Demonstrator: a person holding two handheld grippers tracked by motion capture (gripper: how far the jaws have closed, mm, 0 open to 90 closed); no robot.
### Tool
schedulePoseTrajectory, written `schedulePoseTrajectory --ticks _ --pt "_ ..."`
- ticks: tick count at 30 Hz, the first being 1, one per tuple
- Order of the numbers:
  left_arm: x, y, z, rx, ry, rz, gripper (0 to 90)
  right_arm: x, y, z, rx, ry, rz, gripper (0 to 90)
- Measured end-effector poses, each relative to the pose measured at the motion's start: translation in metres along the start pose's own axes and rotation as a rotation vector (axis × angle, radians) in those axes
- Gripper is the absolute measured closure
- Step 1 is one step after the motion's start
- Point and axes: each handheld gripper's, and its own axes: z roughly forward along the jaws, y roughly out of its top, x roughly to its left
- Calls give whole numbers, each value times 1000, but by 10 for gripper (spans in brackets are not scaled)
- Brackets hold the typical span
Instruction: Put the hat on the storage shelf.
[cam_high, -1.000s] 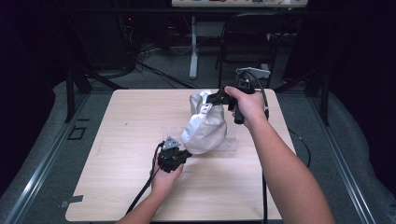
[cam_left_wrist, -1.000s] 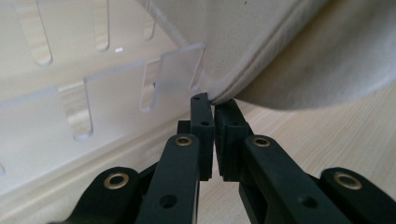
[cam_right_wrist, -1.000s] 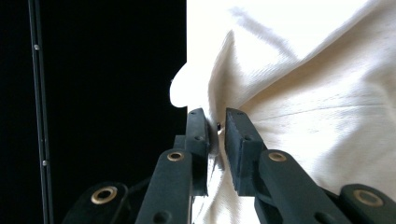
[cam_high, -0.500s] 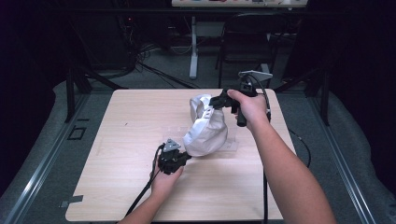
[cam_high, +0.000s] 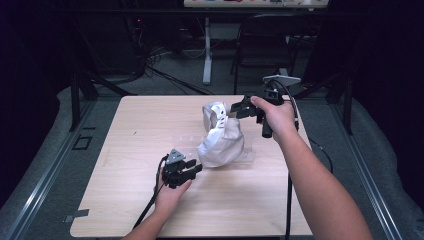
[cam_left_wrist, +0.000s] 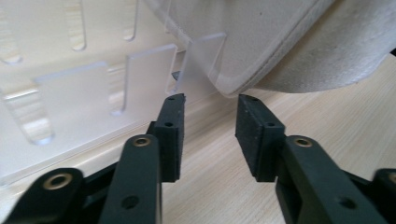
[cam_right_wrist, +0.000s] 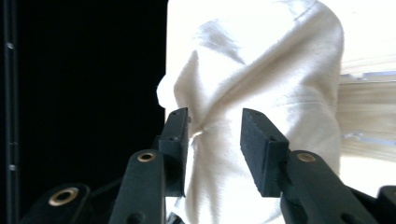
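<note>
Dark floor and cable clutter ring the pale wooden table (cam_high: 125, 200), where a white cloth bag (cam_high: 222, 142) sits draped over a clear slotted acrylic stand (cam_left_wrist: 70, 93). The left gripper (cam_high: 192, 169) has just been opening; its jaws stand apart with nothing between them, the bag's hemmed edge just ahead of the fingertips. The right gripper (cam_high: 239, 109), at the bag's top, has also just been opening, and soft cloth lies just beyond its parted jaws, unpinched. The bag looks light, limp and likely to sag; the stitched hem seems the firmest hold.
</note>
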Motion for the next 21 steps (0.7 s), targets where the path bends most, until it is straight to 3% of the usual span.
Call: schedulePoseTrajectory --ticks 7,11,16,21 --pt "9 -3 -16 19 22 23 537 -6 -6 -7 -23 -57 -48 547" --pt "16 -7 -28 25 41 17 500 -17 -12 -8 -36 -95 -67 522" --pt "26 -12 -46 45 72 48 474 -32 -19 -9 -41 -122 -79 506" --pt "36 -17 -63 53 73 33 461 -44 -29 -12 -46 -149 -97 499"
